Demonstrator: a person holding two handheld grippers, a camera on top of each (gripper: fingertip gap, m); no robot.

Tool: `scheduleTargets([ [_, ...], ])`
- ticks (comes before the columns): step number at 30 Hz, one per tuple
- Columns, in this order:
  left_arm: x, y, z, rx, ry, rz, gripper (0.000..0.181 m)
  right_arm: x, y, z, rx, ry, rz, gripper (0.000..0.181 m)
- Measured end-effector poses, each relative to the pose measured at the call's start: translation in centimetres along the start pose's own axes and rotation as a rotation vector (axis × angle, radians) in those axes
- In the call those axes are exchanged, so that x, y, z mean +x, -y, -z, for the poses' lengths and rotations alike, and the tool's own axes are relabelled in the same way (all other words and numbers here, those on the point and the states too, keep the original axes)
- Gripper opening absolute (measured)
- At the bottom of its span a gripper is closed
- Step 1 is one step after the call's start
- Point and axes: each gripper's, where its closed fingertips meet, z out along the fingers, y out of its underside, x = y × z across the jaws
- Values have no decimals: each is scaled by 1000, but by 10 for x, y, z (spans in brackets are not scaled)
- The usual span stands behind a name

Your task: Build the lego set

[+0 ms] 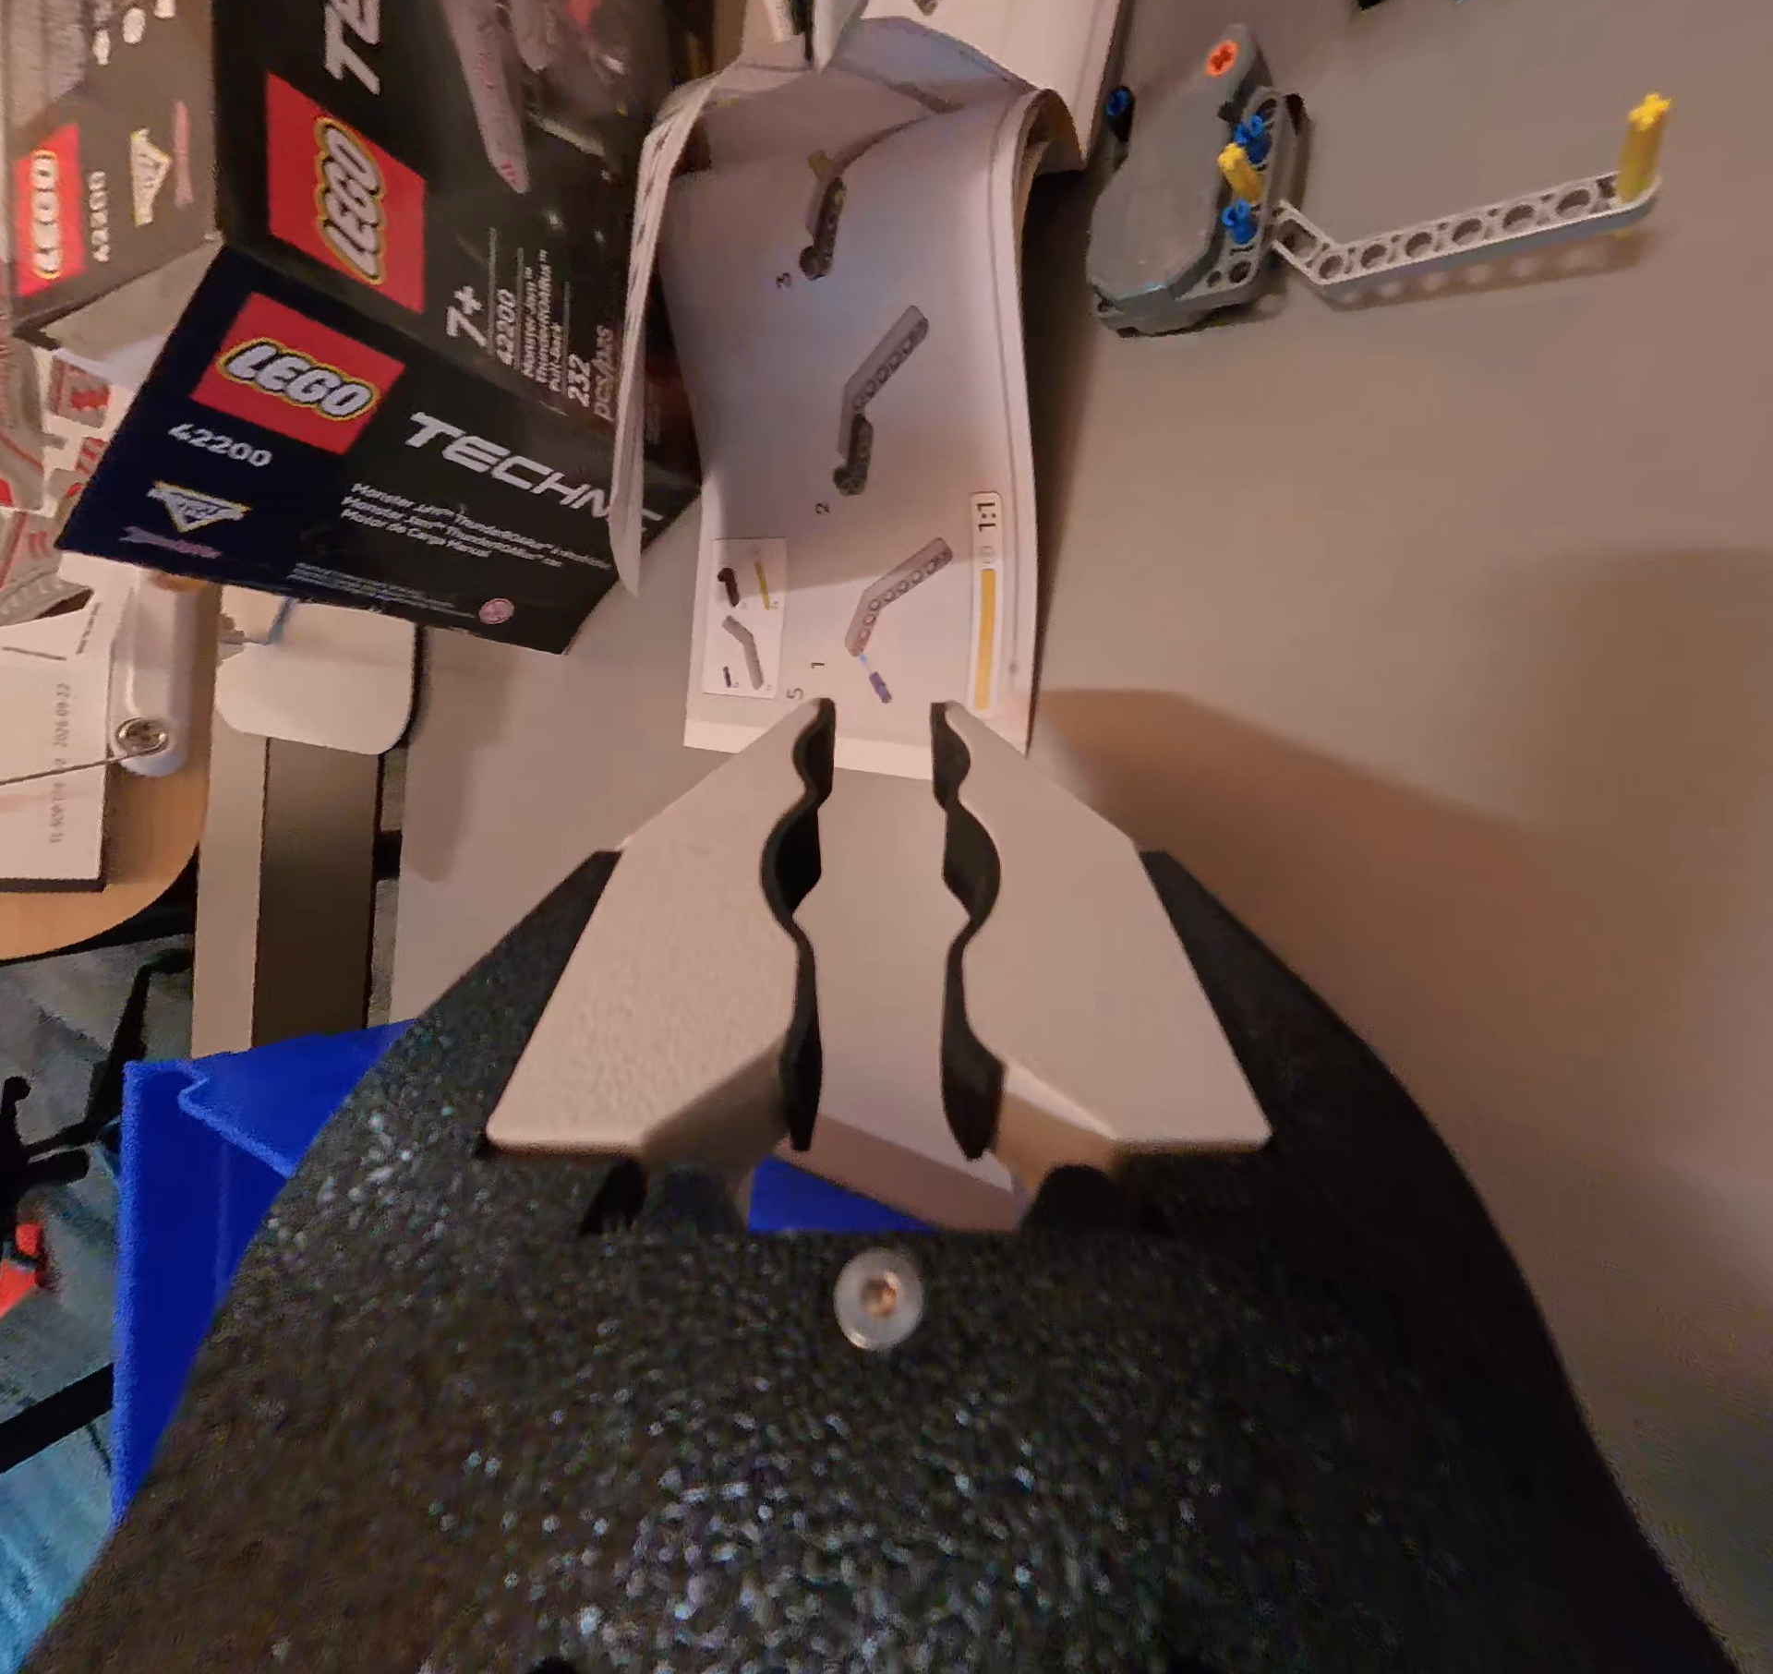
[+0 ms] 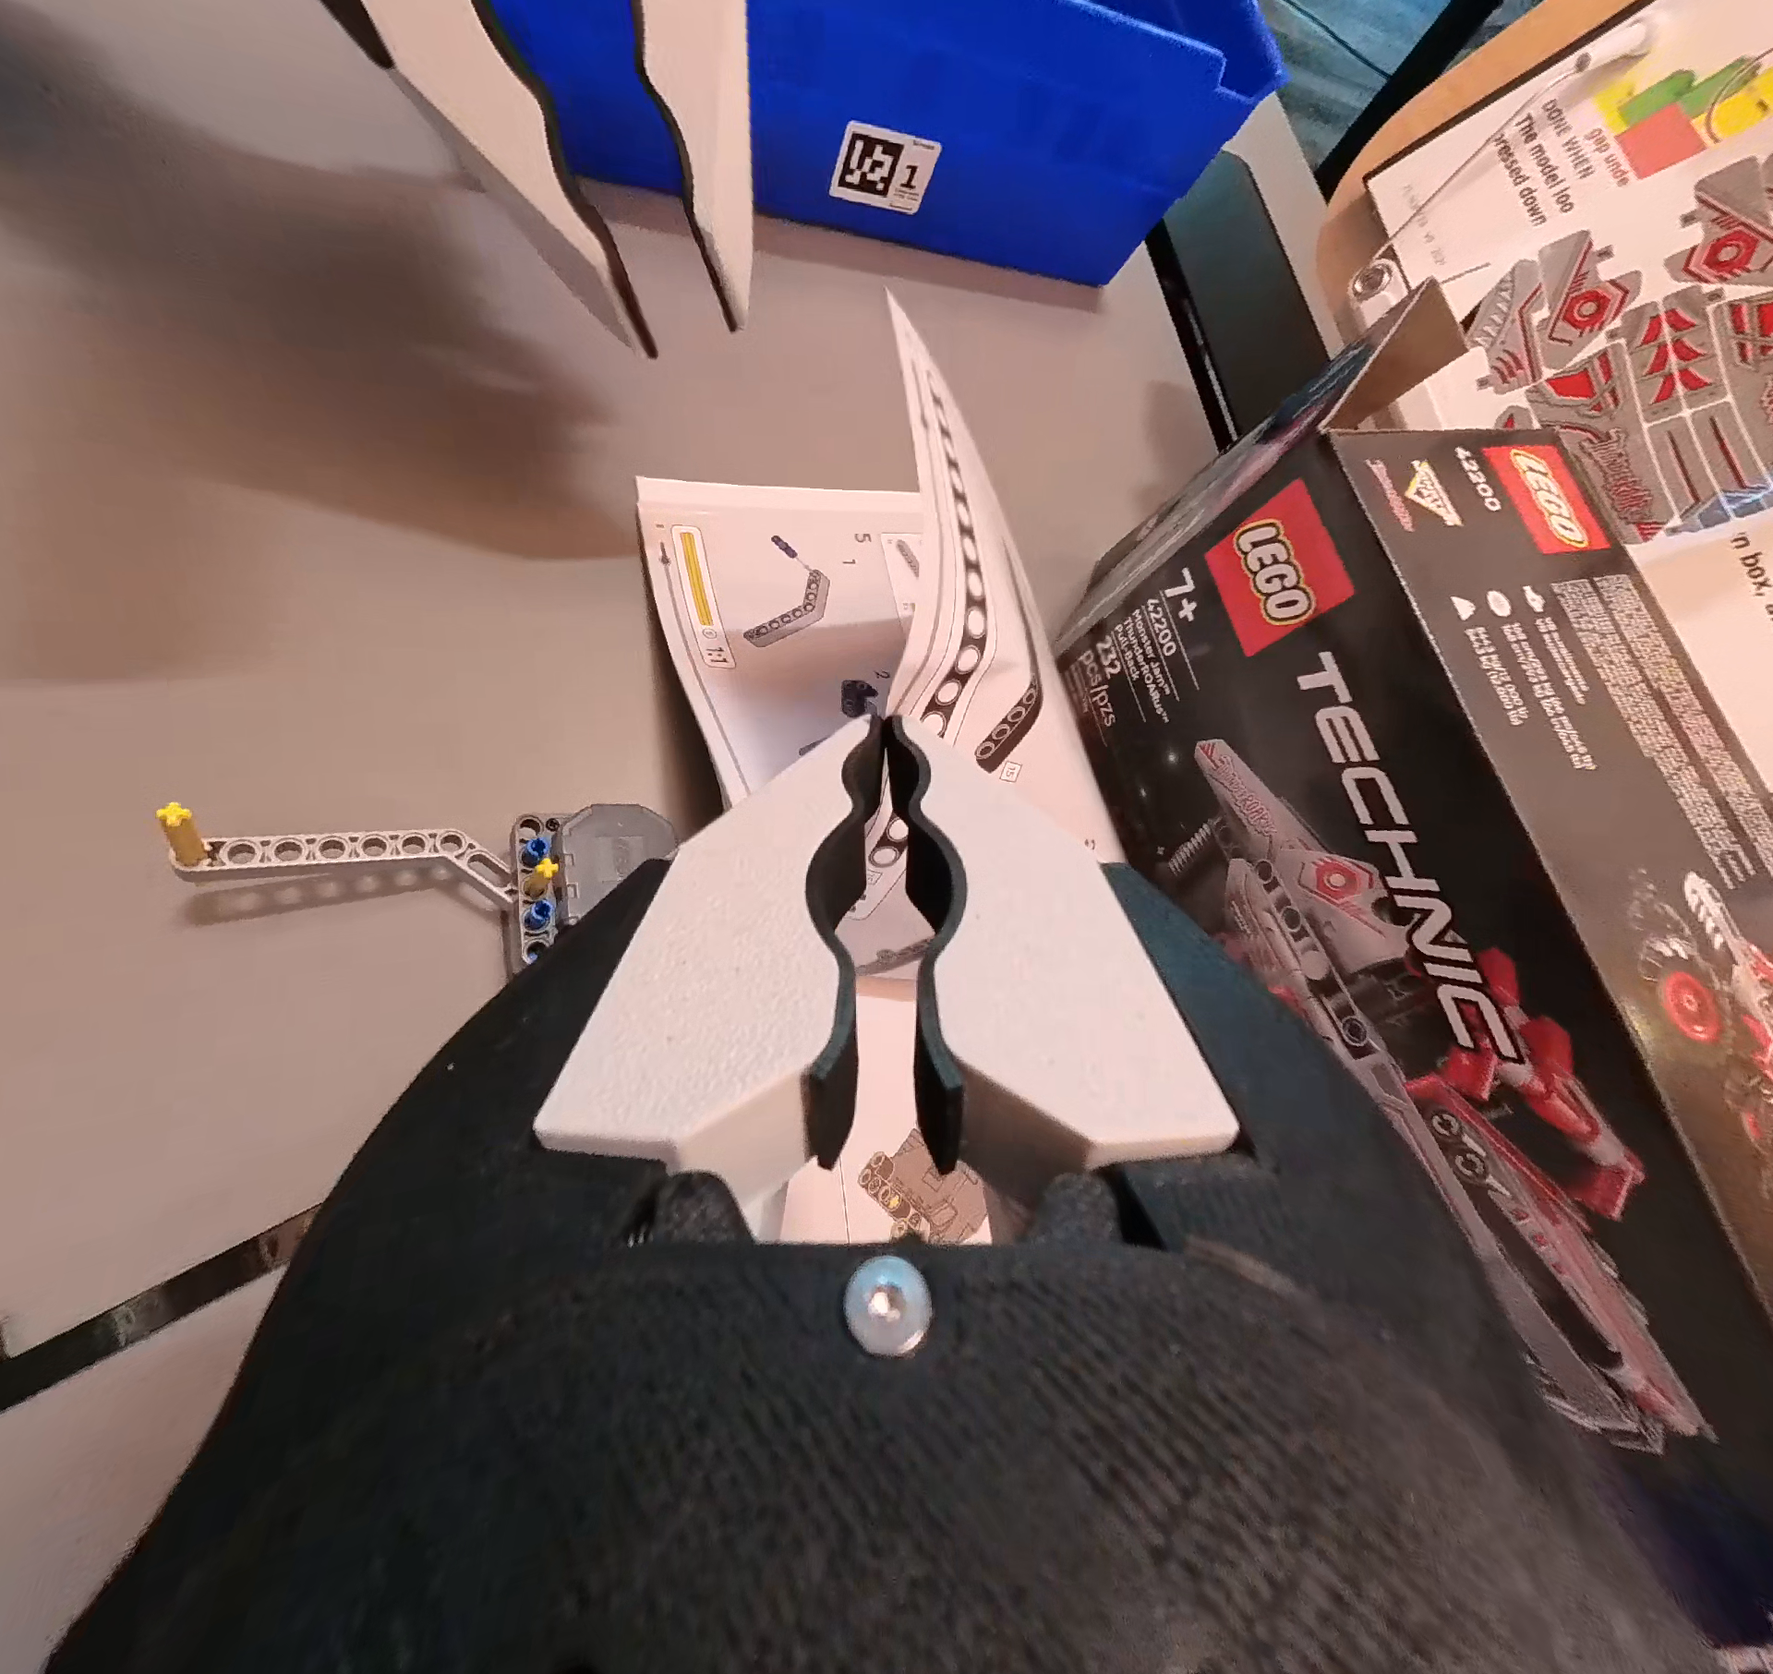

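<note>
Grey table [image 1: 1391,573], instruction booklet [image 1: 863,438], partial assembly [image 1: 1343,218]

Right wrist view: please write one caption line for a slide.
Right gripper, jaws shut on a page of the manual, between the box and the half-built model.

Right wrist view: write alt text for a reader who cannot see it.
The right gripper, tips closed on a lifted page of the open instruction booklet, hangs over a grey table. A set box lies right, a part-built grey assembly left, a blue bin and the left gripper beyond.
</note>
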Motion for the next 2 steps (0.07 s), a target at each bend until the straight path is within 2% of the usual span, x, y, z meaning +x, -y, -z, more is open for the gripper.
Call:
scheduleTargets([
  [1, 3, 1, -1, 4, -12, -3, 17, 0, 0, -1, -3, 1, 2, 0],
  [2, 5, 3, -1, 10, -24, -8, 17, 0, 0, -1, -4, 1, 4, 0],
])
